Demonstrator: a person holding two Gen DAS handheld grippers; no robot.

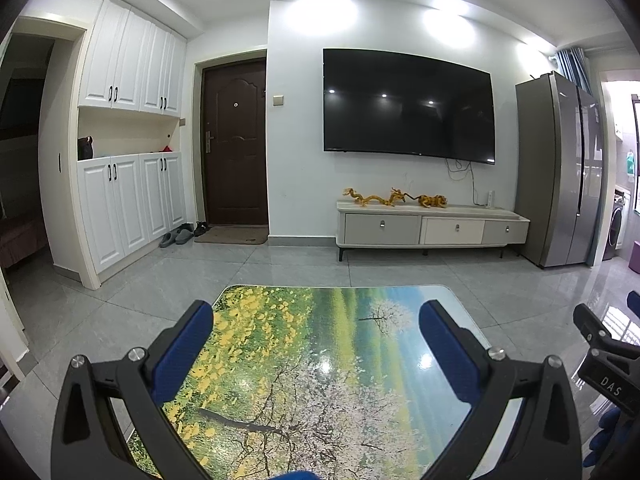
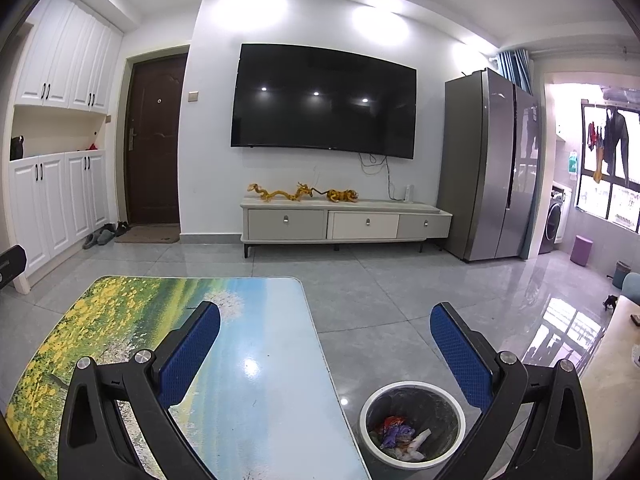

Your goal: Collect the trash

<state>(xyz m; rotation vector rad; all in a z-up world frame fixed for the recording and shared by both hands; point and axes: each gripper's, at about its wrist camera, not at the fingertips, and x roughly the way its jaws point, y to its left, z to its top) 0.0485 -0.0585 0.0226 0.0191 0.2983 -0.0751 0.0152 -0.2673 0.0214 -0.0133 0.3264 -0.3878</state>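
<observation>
The trash (image 2: 402,438) lay inside the bin (image 2: 454,402) at the bottom right of the right view, on the floor beside the tabletop (image 2: 264,380). No trash showed on the tabletop, so the job looked about done. The left gripper (image 1: 316,346) and right gripper (image 2: 325,346) were both spread wide and held nothing.

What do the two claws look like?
Each claw, left and right, is a black frame with silver bolts and two blue textured pads. The right one's side, seen from the left camera, has white letters "DAS".
</observation>
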